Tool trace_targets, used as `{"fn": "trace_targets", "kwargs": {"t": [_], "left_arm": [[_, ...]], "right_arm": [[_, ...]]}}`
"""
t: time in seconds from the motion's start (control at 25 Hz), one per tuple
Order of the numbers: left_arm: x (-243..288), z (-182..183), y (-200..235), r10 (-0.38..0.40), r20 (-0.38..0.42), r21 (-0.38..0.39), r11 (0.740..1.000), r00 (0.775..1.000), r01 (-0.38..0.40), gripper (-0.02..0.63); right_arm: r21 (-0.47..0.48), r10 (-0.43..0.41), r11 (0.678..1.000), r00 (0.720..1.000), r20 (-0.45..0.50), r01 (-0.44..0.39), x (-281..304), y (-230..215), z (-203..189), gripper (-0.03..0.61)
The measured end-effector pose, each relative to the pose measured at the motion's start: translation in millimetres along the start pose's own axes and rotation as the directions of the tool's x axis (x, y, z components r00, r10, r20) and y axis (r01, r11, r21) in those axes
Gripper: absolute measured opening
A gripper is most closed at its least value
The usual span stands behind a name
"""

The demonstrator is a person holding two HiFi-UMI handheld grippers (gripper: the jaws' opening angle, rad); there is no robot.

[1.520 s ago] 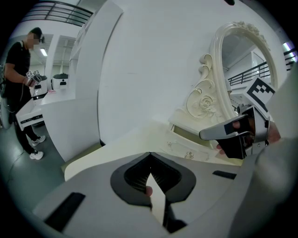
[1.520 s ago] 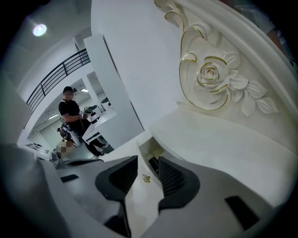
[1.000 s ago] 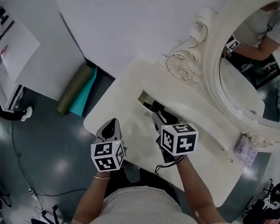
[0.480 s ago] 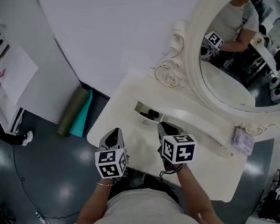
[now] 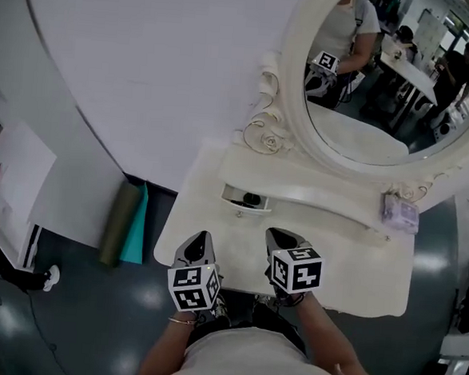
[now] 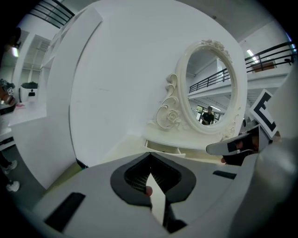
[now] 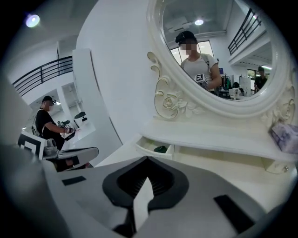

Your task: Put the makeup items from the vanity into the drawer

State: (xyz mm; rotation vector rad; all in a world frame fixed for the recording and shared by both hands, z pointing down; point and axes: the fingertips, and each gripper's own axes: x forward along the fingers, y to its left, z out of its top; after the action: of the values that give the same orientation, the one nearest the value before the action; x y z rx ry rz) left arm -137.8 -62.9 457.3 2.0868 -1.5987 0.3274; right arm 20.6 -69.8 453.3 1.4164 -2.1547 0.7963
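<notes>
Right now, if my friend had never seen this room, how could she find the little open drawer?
Find the big oval mirror with the curly cream frame on the white vanity. Just below it runs a long shelf, and the drawer sits under that shelf's left end. It is pulled out, with something dark lying inside.

The small cream drawer (image 5: 235, 197) stands pulled open under the left end of the vanity table's (image 5: 239, 239) raised shelf (image 5: 322, 198), a dark makeup item (image 5: 252, 199) lying inside, while a pale lilac packet (image 5: 399, 212) sits on the shelf's right end
</notes>
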Motion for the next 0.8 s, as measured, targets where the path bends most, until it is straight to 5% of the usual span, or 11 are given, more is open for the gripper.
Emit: {"fn": "trace_targets", "kwargs": {"t": [0.48, 0.8], "left_arm": [[-8, -2, -36, -0.177, -0.013, 0.070, 0.982, 0.984, 0.177, 0.008], [-23, -7, -57, -0.159, 0.020, 0.056, 0.986, 0.987, 0.158, 0.008]], "right_arm": [[0.144, -0.159, 0.978, 0.986, 0.058, 0.149, -51, -6, -43, 0.017], [0.134, -0.134, 0.983, 0.988, 0.075, 0.123, -69, -11, -54, 0.017]]}}
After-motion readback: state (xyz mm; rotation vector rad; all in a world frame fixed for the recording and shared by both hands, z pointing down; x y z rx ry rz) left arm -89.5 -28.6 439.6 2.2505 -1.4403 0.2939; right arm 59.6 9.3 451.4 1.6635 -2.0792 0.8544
